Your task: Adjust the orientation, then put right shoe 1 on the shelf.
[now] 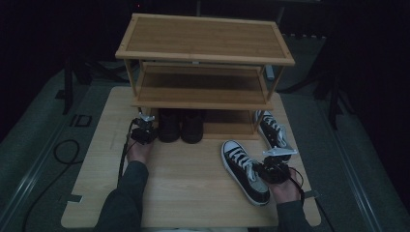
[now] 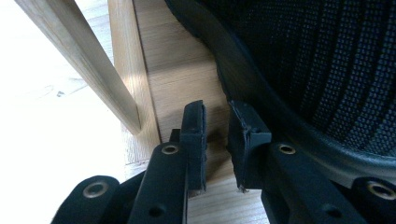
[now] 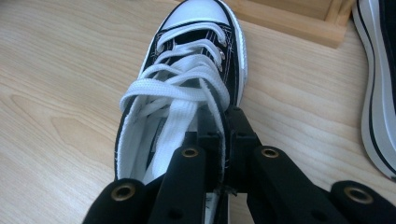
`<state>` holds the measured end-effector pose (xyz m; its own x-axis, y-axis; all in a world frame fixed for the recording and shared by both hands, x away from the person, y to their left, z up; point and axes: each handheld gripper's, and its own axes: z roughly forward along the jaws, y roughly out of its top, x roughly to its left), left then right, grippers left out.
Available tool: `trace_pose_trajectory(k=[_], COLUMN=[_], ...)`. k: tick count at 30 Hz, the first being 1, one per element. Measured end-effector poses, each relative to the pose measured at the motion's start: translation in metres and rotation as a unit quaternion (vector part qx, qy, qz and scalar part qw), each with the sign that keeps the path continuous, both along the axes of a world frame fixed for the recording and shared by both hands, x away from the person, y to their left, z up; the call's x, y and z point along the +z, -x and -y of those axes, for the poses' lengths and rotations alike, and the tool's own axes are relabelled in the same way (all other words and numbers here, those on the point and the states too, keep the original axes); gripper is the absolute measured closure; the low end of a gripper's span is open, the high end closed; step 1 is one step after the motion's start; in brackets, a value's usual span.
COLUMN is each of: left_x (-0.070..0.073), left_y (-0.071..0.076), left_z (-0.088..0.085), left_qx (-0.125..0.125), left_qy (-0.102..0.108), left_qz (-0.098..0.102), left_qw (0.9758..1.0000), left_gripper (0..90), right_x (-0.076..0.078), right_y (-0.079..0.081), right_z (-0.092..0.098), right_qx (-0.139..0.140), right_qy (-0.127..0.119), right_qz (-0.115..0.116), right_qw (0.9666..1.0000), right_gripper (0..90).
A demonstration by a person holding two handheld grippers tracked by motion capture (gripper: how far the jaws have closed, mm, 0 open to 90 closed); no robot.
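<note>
A black-and-white lace-up sneaker (image 1: 244, 169) (image 3: 187, 56) lies on the wooden table, toe pointing toward the rack. My right gripper (image 1: 267, 168) (image 3: 223, 116) is shut on the sneaker's right side wall near the ankle opening, with the canvas pinched between the jaws. My left gripper (image 1: 145, 126) (image 2: 217, 112) sits at the rack's bottom left, just left of a black mesh shoe (image 1: 169, 126) (image 2: 317, 70). Its jaws stand a little apart with nothing between them, and the right jaw lies close against the shoe's sole edge.
A three-tier wooden shoe rack (image 1: 203, 58) (image 2: 140, 70) (image 3: 299, 23) stands at the back of the table (image 1: 193, 203). A second black shoe (image 1: 192, 126) sits on its lowest shelf. Another sneaker (image 1: 273, 131) (image 3: 378, 93) lies by the rack's right leg.
</note>
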<state>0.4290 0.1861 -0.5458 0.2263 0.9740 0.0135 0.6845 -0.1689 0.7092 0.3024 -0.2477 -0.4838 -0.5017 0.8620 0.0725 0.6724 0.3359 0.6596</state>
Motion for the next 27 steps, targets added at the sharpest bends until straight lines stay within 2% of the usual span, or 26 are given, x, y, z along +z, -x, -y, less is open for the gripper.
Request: trace_pose_trajectory(k=[27], left_x=[0.0], left_y=[0.0], left_z=[0.0], left_qx=[-0.002], left_qy=[0.0], left_qz=[0.001], left_qw=[1.0], left_gripper=[77.0], right_x=[0.01], right_y=[-0.021], right_z=[-0.011], right_qx=[0.008], right_qy=[-0.024], right_qz=[0.016], right_qw=[0.9996], right_gripper=[87.2])
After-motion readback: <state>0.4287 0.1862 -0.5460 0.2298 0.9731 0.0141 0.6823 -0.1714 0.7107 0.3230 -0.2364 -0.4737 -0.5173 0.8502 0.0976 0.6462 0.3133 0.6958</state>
